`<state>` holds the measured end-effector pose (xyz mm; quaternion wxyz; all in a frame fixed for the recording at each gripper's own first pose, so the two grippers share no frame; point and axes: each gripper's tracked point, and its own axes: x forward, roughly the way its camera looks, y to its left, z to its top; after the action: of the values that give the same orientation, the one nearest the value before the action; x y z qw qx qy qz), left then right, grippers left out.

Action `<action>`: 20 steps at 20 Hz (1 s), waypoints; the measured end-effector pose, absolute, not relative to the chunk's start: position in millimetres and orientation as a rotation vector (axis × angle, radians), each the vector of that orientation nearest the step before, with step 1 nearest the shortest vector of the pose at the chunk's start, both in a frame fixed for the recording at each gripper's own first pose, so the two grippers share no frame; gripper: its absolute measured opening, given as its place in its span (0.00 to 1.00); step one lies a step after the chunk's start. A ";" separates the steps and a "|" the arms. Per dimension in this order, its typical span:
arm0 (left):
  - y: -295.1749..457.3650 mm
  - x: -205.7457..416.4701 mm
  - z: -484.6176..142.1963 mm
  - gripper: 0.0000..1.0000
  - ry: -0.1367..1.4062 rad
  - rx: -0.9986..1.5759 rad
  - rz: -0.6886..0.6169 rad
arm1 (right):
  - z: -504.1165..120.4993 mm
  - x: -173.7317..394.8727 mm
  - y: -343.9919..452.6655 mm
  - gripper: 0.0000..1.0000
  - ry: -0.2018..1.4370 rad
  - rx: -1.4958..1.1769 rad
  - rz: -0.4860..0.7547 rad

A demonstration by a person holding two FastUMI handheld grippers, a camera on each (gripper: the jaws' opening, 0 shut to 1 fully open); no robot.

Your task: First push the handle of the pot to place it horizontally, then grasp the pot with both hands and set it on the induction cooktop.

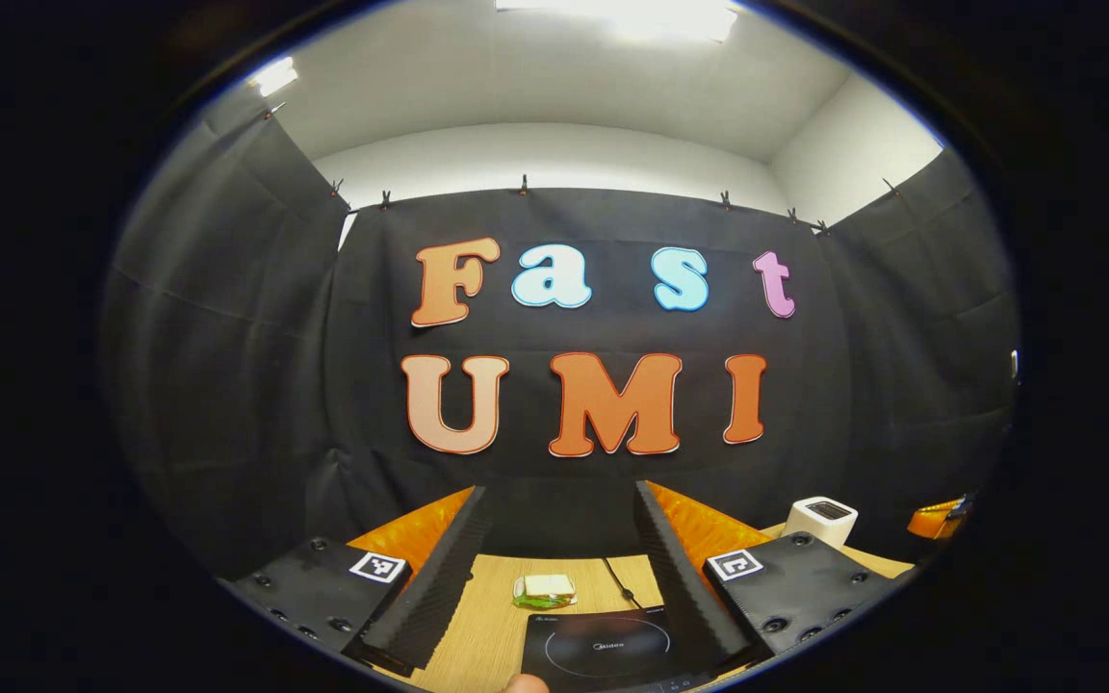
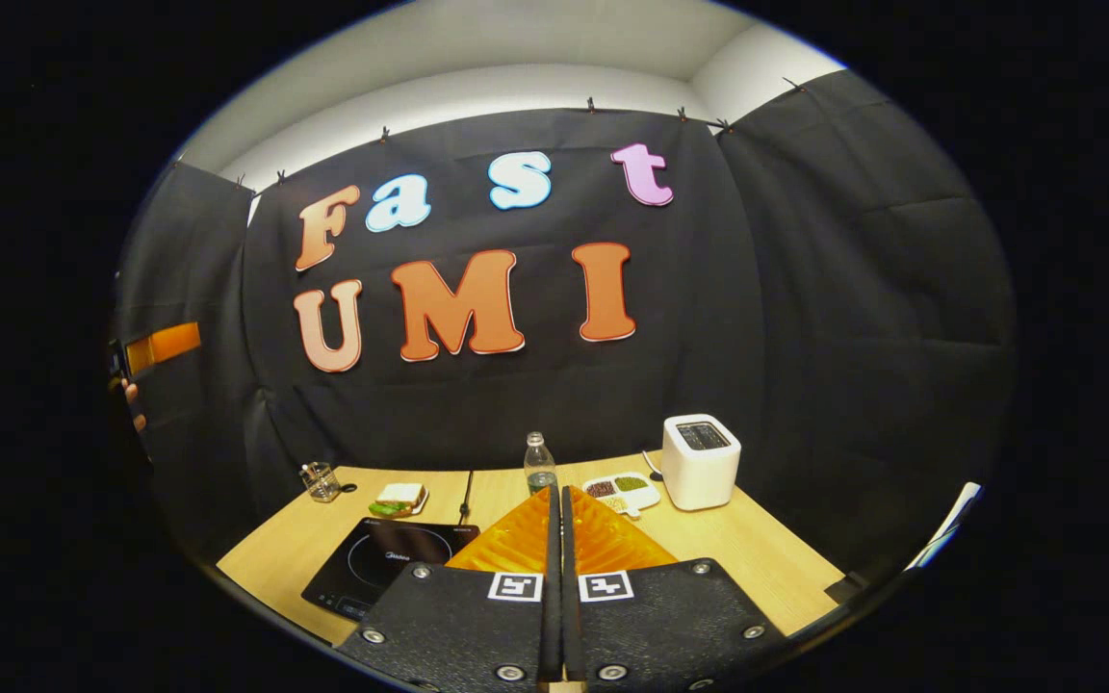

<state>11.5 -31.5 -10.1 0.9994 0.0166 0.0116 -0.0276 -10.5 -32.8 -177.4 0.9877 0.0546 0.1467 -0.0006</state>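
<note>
The black induction cooktop (image 1: 607, 650) lies flat on the wooden table, low between the fingers of my left gripper (image 1: 559, 491), which stands open and holds nothing. In the right gripper view the cooktop (image 2: 391, 563) sits at the lower left, just left of my right gripper (image 2: 556, 491). Its two fingers are pressed together with nothing between them. The left gripper (image 2: 162, 344) shows far off at the left edge, held up by a hand (image 2: 134, 404). The right gripper (image 1: 940, 520) appears at the far right of the left gripper view.
Behind the cooktop lies a sandwich (image 2: 399, 499) on a small plate, with a glass jar (image 2: 321, 481) to its left. A water bottle (image 2: 540, 464), a divided snack dish (image 2: 622, 491) and a white toaster (image 2: 701, 462) stand along the table's (image 2: 766, 558) back. A cord runs back from the cooktop.
</note>
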 end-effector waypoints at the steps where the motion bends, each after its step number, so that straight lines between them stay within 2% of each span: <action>1: -30.9 12.1 -12.0 0.99 0.028 0.031 -0.057 | -184.6 -14.5 -31.5 0.00 0.305 0.112 0.000; 20: -39.8 8.2 -30.7 0.99 0.051 0.065 -0.077 | -343.6 -86.6 4.1 0.00 0.604 0.133 0.085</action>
<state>8.2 -39.8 -30.7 0.9984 0.0326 0.0253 -0.0386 -86.6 4.1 -343.6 0.9517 0.0656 0.2969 0.0419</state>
